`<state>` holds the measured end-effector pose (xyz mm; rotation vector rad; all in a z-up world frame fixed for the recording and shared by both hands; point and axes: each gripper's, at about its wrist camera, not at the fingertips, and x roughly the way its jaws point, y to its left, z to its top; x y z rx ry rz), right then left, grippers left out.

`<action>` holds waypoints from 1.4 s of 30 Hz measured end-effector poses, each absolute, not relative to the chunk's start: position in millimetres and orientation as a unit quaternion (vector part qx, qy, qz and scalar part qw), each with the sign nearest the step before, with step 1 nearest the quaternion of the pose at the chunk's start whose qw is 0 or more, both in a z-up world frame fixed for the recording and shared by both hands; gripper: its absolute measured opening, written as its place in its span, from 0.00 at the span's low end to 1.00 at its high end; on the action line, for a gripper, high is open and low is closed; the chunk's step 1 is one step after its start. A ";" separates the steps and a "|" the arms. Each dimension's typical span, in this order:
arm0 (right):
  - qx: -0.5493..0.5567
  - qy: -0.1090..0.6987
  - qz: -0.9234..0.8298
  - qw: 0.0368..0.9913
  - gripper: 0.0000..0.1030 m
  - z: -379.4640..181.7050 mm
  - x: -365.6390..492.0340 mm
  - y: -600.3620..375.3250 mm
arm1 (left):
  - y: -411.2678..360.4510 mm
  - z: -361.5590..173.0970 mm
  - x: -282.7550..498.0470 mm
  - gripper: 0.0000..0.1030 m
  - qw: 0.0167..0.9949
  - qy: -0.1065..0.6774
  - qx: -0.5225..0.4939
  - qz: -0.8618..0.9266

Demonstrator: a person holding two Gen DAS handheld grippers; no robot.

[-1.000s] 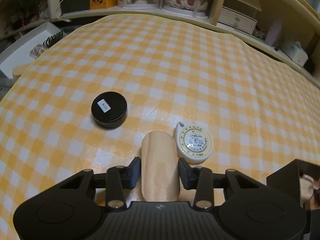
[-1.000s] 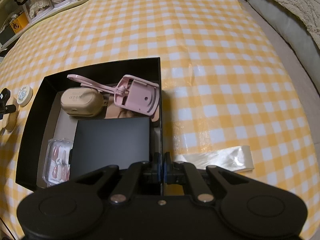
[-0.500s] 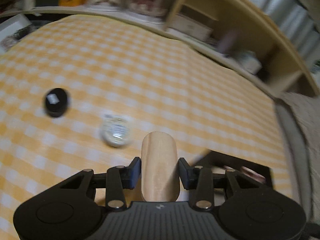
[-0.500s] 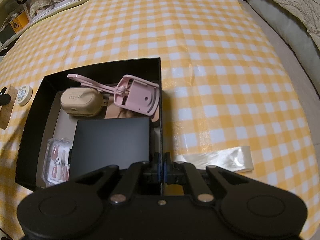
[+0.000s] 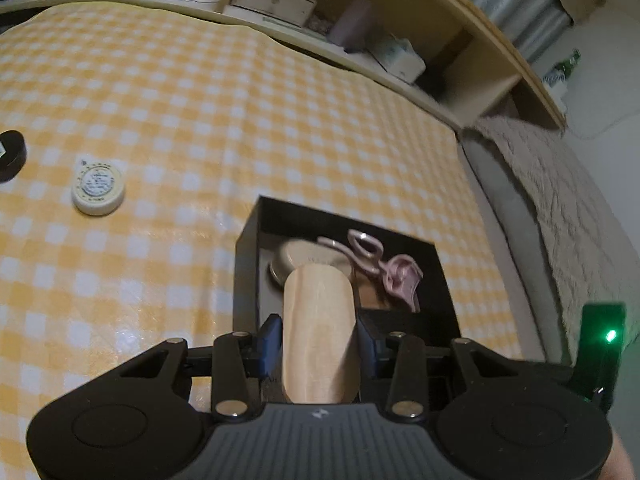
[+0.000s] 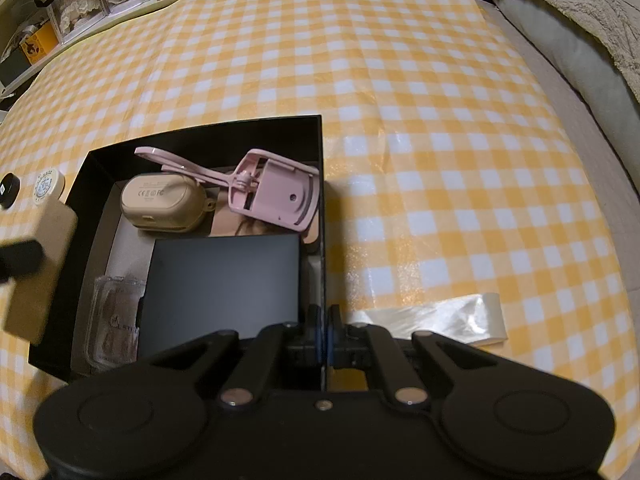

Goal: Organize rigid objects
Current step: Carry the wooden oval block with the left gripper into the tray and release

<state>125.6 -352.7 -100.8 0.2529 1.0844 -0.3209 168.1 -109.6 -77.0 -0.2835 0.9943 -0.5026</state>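
Left wrist view: left gripper (image 5: pixel 318 344) pinching a pale wooden block (image 5: pixel 318 332), flat, rounded at its far end, light grain running lengthwise. Held above the near-left part of the black box (image 5: pixel 246 256), over a beige case (image 5: pixel 308 258) and beside a pink eyelash curler (image 5: pixel 384 266). Right gripper (image 6: pixel 323 332) pressed together on the black box's right wall (image 6: pixel 322 184). Inside the box, a dark flat lid (image 6: pixel 222 284) and a clear packet (image 6: pixel 114 320). Left of the box, a round white tin (image 5: pixel 98 188) and a black puck (image 5: pixel 10 154). Right of it, a clear plastic strip (image 6: pixel 440 318). All on a yellow-checked tablecloth (image 6: pixel 440 140), cluttered wooden shelves (image 5: pixel 440 52) beyond.
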 end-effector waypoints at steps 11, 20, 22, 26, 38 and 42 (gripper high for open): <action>0.120 0.512 -0.152 0.837 0.03 -101.1 126.0 -352.7 | -126.8 -83.8 161.2 0.40 0.861 0.448 -0.040 -0.235; 0.119 0.512 -0.152 0.837 0.04 -100.9 126.0 -352.3 | -131.3 -81.2 150.1 0.51 0.858 0.451 -0.011 -0.245; 0.119 0.512 -0.153 0.837 0.04 -100.9 125.8 -352.3 | -131.2 -78.9 148.3 0.55 0.857 0.453 -0.011 -0.247; 0.119 0.512 -0.152 0.837 0.04 -100.9 126.1 -352.3 | -133.1 -74.8 142.8 0.63 0.853 0.455 -0.006 -0.255; 0.119 0.512 -0.153 0.837 0.04 -100.9 126.4 -352.5 | -138.6 -62.9 124.7 0.87 0.848 0.449 0.027 -0.279; 0.119 0.512 -0.154 0.837 0.04 -100.7 125.9 -352.2 | -139.6 -59.3 119.6 0.95 0.847 0.446 0.036 -0.286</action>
